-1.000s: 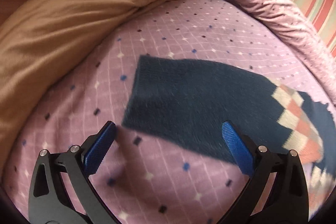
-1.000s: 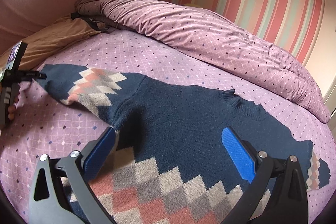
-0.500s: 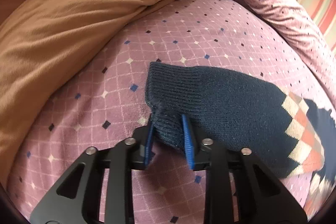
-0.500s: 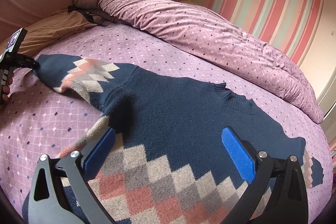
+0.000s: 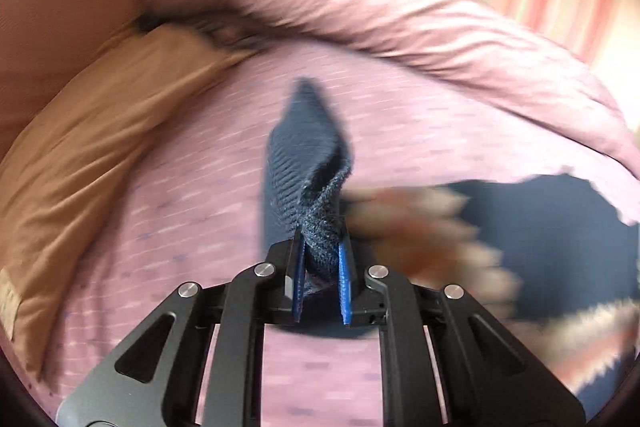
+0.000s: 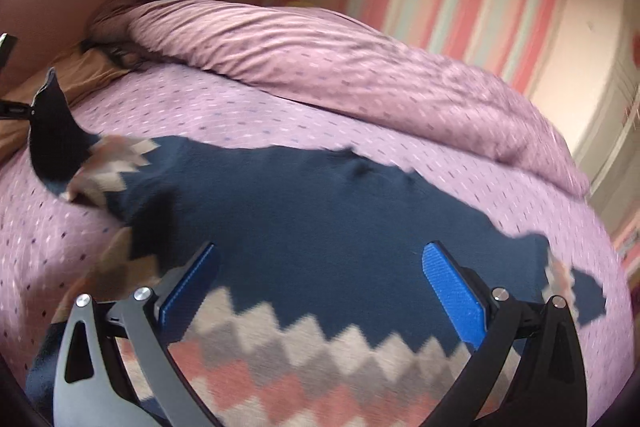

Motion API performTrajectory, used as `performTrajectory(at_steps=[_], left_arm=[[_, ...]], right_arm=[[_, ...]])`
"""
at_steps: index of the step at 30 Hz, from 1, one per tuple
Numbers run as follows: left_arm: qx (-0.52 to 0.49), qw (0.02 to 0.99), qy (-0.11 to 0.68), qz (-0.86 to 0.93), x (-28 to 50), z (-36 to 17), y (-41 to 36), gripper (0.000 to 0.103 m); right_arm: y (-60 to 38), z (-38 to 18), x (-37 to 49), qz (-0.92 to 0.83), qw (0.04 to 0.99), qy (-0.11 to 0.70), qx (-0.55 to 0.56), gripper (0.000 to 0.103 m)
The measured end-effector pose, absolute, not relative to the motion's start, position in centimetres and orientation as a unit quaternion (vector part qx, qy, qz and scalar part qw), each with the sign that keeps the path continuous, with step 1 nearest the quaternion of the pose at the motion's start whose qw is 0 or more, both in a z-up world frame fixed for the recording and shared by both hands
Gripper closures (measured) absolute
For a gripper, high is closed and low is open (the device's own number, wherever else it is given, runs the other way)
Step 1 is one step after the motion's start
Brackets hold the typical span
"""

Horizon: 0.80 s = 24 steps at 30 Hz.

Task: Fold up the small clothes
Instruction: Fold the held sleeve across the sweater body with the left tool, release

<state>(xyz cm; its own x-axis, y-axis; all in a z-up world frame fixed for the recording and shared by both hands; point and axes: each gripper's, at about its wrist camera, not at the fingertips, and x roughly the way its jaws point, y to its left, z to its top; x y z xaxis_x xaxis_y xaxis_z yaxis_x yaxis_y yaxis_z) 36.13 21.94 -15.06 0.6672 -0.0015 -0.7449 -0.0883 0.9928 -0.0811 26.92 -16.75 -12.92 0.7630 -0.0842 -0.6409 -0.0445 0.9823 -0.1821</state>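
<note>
Here, the left gripper (image 5: 322, 267) has its jaws clamped on the cuff (image 5: 320, 223) of a navy sweater (image 6: 320, 227), the sleeve raised off the bed sheet (image 6: 248, 115). The pinch looks narrow; a quick pull could slip the knit free, or drag the sweater's body askew and wrinkle it. The right gripper (image 6: 320, 291) hovers over the chest, jaws wide apart, holding nothing. The sweater lies spread flat on the purple diamond-print sheet, with grey, cream and salmon zigzag bands across hem and sleeves.
</note>
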Motion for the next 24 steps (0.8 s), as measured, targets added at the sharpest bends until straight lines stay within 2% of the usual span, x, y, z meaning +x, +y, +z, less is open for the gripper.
performTrajectory(at_steps=[3, 8, 12, 17, 20, 21, 23, 24], left_arm=[[-0.054, 0.914, 0.401, -0.037, 37.1, -13.6, 14.1, 0.091], [-0.068, 0.903, 0.41, -0.112, 38.6, -13.7, 2.1, 0.091], [-0.128, 0.862, 0.451, -0.193, 39.1, -16.5, -5.6, 0.091], [-0.104, 0.843, 0.477, -0.228, 38.6, -18.8, -16.4, 0.091], [-0.144, 0.811, 0.498, -0.272, 39.4, -20.0, -20.2, 0.091], [-0.139, 0.804, 0.503, -0.285, 39.2, -20.4, -22.0, 0.089], [-0.079, 0.814, 0.509, -0.267, 38.6, -21.1, -24.3, 0.079], [-0.044, 0.824, 0.507, -0.249, 38.1, -21.6, -25.2, 0.062]], right_arm=[[-20.9, -12.5, 26.9, -0.027, 0.932, 0.356, -0.062, 0.002], [-26.0, -12.1, 26.0, -0.069, 0.927, 0.361, -0.073, 0.002], [-29.8, -11.8, 25.2, -0.096, 0.925, 0.362, -0.064, 0.002], [-32.9, -11.8, 23.8, -0.116, 0.922, 0.365, -0.053, 0.002], [-34.8, -11.9, 23.1, -0.128, 0.919, 0.368, -0.052, 0.002], [-35.5, -11.9, 22.8, -0.132, 0.918, 0.371, -0.052, 0.002], [-36.2, -12.1, 22.5, -0.138, 0.916, 0.374, -0.053, 0.002], [-36.6, -12.1, 22.5, -0.141, 0.915, 0.375, -0.053, 0.002]])
